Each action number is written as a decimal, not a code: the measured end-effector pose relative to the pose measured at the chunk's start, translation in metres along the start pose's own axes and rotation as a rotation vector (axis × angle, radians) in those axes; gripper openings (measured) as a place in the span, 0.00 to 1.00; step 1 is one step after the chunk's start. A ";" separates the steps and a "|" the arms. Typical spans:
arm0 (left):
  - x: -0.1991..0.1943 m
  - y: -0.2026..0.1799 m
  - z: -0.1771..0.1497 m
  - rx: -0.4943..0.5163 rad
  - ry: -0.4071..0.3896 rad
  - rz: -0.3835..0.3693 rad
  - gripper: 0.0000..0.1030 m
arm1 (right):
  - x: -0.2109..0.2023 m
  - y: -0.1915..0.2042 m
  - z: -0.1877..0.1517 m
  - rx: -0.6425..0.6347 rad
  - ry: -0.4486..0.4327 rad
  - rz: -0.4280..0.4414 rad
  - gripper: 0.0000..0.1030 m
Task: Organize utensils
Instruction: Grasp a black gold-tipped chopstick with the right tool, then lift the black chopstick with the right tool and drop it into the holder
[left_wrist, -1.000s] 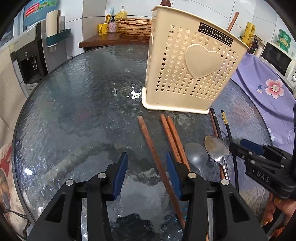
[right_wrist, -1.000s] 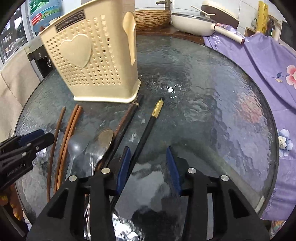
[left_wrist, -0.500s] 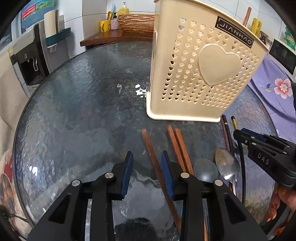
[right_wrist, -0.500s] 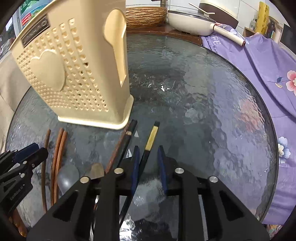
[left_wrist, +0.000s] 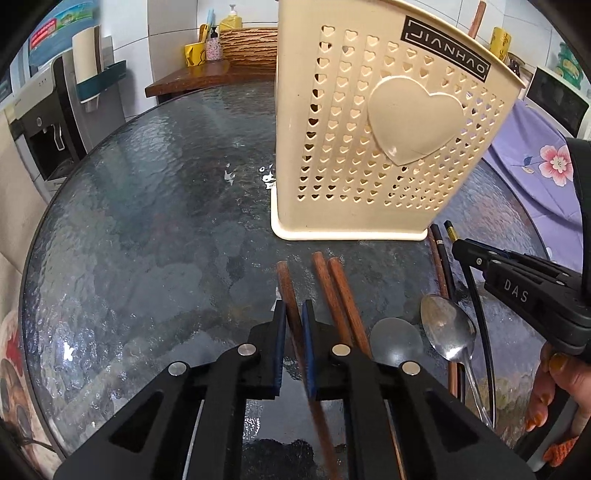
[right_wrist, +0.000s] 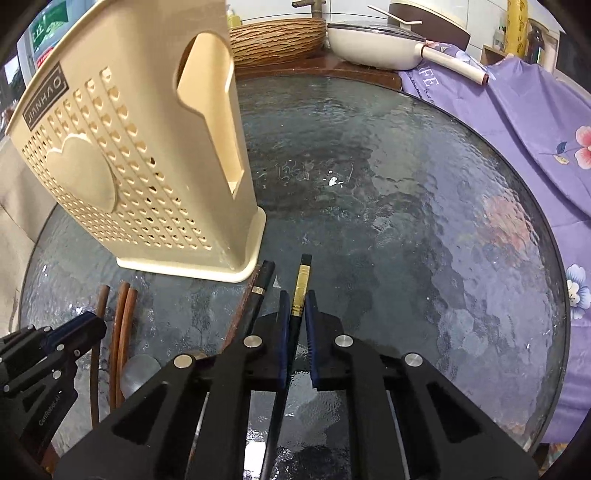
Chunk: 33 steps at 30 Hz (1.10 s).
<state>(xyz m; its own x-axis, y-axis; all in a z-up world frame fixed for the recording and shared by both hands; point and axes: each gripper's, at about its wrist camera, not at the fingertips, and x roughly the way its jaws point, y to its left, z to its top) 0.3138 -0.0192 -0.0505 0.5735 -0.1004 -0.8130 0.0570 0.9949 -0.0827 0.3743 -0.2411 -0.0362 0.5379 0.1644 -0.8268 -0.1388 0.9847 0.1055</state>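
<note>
Round glass counter (left_wrist: 147, 221), cream utensil holder (left_wrist: 369, 147) upright. Left gripper (left_wrist: 293, 314) fingers clamped on brown chopstick (left_wrist: 286, 284); right gripper (right_wrist: 295, 302) fingers clamped on black chopstick (right_wrist: 302, 280). Both shafts lengthwise toward holder base, just short of it.

Left gripper (left_wrist: 293, 314) angled downward, jaws clamped on brown chopstick (left_wrist: 285, 286); right gripper (right_wrist: 295, 306) likewise, jaws clamped on black chopstick (right_wrist: 300, 286).

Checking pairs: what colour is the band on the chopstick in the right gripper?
Gold, on a black chopstick; clearest in the right wrist view.
</note>
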 end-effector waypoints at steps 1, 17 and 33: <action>0.000 0.000 -0.001 -0.002 -0.002 -0.005 0.07 | 0.000 -0.002 0.000 0.010 -0.002 0.011 0.08; -0.030 0.012 0.014 -0.038 -0.062 -0.091 0.07 | -0.039 -0.015 -0.006 0.050 -0.147 0.064 0.08; -0.159 -0.002 0.020 0.024 -0.316 -0.209 0.07 | -0.191 -0.005 -0.008 -0.061 -0.471 0.216 0.07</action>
<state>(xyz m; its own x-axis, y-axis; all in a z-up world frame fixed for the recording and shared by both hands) 0.2382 -0.0056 0.0906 0.7710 -0.2997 -0.5619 0.2165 0.9531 -0.2113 0.2651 -0.2779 0.1170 0.8057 0.3856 -0.4497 -0.3289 0.9226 0.2018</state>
